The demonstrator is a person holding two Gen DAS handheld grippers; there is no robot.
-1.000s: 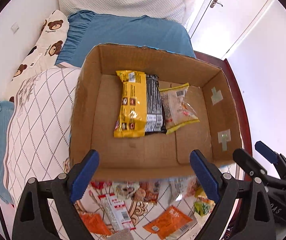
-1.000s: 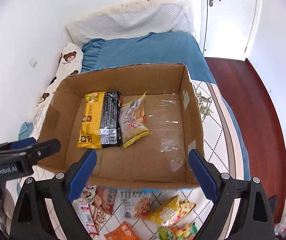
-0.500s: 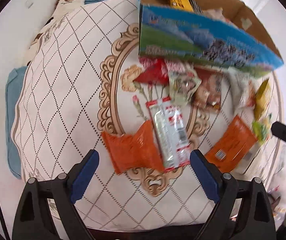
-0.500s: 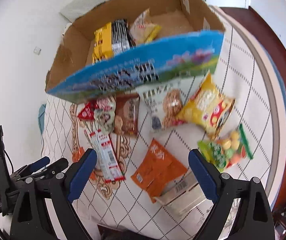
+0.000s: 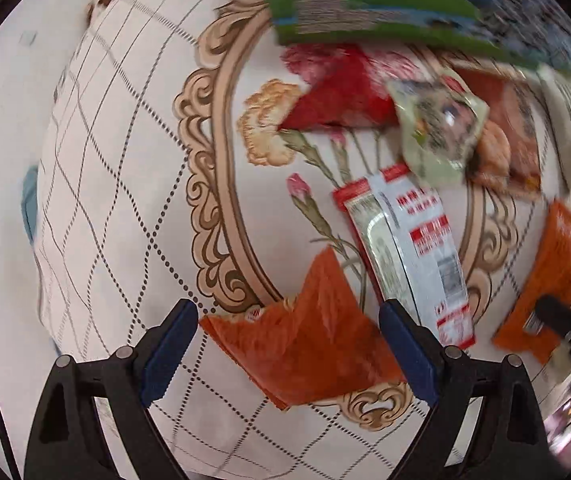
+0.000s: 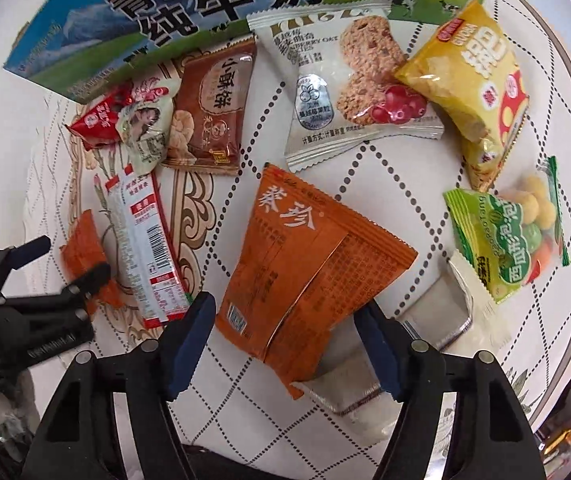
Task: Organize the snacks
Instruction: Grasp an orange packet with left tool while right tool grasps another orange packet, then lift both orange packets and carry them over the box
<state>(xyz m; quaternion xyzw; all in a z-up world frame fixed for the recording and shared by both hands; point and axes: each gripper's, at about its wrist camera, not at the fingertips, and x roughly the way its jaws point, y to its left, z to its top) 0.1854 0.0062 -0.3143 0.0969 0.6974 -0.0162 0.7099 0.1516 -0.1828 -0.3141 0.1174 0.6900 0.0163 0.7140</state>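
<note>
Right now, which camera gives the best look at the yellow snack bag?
The right wrist view: the yellow snack bag lies whole and sharp on the bedspread, print readable. The left wrist view catches at most a blurred yellowish sliver at its right edge.

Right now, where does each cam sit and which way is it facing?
Left wrist: on the left tongs, angled down at the quilt; open fingers straddle the small orange packet; right tongs at right edge.
Right wrist: on the right tongs, facing down; open fingers flank the large orange packet; left tongs at left edge.
Shared: red-and-white stick pack.
</note>
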